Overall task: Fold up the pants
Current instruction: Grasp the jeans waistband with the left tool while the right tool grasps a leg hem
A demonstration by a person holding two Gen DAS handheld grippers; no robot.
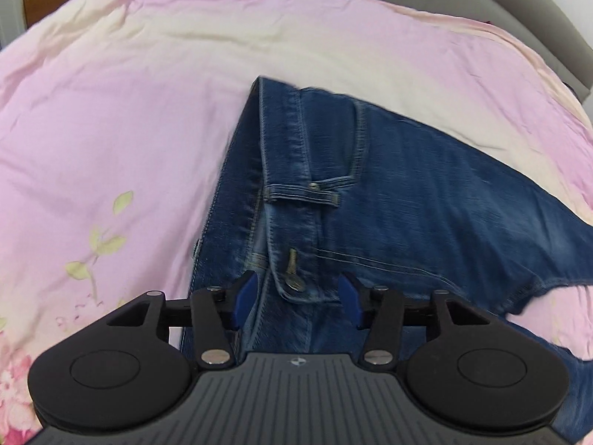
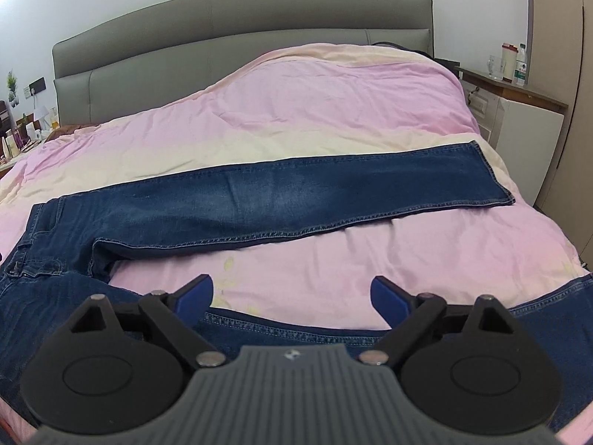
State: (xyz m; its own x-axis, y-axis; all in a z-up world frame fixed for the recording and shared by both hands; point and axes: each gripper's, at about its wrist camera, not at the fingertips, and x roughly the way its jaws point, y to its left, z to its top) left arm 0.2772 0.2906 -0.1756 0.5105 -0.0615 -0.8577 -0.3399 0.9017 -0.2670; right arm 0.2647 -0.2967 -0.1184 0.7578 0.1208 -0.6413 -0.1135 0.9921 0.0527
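Left wrist view first: the left gripper (image 1: pixel 298 296) hangs steeply over the waistband (image 1: pixel 292 170) of the jeans (image 1: pixel 426 200), its blue pads spread with the fly button (image 1: pixel 295 284) and the denim just beyond lying between them. The pads do not look pressed on the cloth, so I read it as part-way spread and holding nothing. Beyond it the waistband runs away from the gripper, a belt loop (image 1: pixel 304 194) across it, and past that only the pink quilt (image 1: pixel 129 111) of the bed.

Right wrist view: the right gripper (image 2: pixel 292 296) stands wide apart, empty, just above the inner seam of the near leg (image 2: pixel 296 328). Ahead of it is a strip of bare quilt, then the far leg (image 2: pixel 296 196) stretched flat across the bed to its hem (image 2: pixel 496 178), then the grey headboard (image 2: pixel 222 29).

My judgement: the jeans are spread, legs parted, no fold made; both hands are arriving for the first grasp. Next, each gripper needs to sink to the cloth and pinch, the left at the waist, the right on the near leg, to carry that leg over onto the far one.

Only the right view shows the legs' whole length and the gap between them; only the left shows the button and waistband close up.
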